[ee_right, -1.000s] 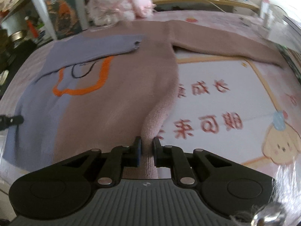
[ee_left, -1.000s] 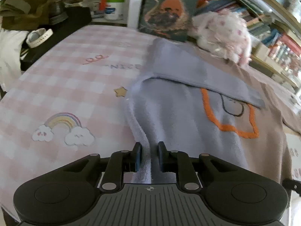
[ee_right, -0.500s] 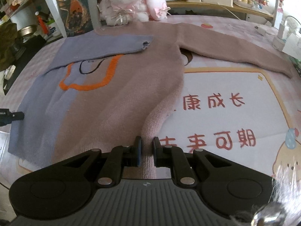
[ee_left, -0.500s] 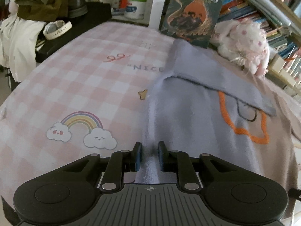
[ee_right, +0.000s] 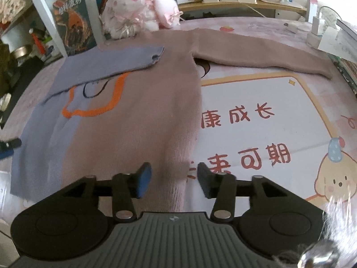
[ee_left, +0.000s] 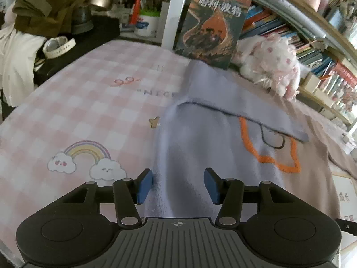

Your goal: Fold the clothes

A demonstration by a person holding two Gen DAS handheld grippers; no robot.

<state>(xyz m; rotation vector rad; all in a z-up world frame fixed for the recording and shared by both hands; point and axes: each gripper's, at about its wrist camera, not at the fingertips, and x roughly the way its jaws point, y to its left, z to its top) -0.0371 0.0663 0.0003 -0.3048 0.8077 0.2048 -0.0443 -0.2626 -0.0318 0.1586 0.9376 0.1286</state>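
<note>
A sweater, lavender on one half and tan on the other with an orange outline on the chest, lies flat on the printed pink cloth. Its lavender sleeve point(ee_right: 111, 63) is folded across the chest; the tan sleeve point(ee_right: 263, 54) stretches out to the right. My left gripper point(ee_left: 178, 184) is over the lavender hem point(ee_left: 185, 178), jaws opening, cloth lying loose between the pads. My right gripper point(ee_right: 173, 179) stands over the tan hem point(ee_right: 171, 169), jaws opening too, the pads off the cloth.
A pink plush toy point(ee_right: 136, 11) and a standing book point(ee_left: 212, 26) sit at the far edge by bookshelves. A white watch point(ee_left: 59, 47) and dark clothes lie at the far left. Small white boxes point(ee_right: 316, 29) stand at the far right. The left gripper's tip point(ee_right: 9, 147) shows at the sweater's left edge.
Both grippers were shut on the sweater's hem and have let it go; the raised ridges of cloth have dropped flat. Neither hand has shifted much.
</note>
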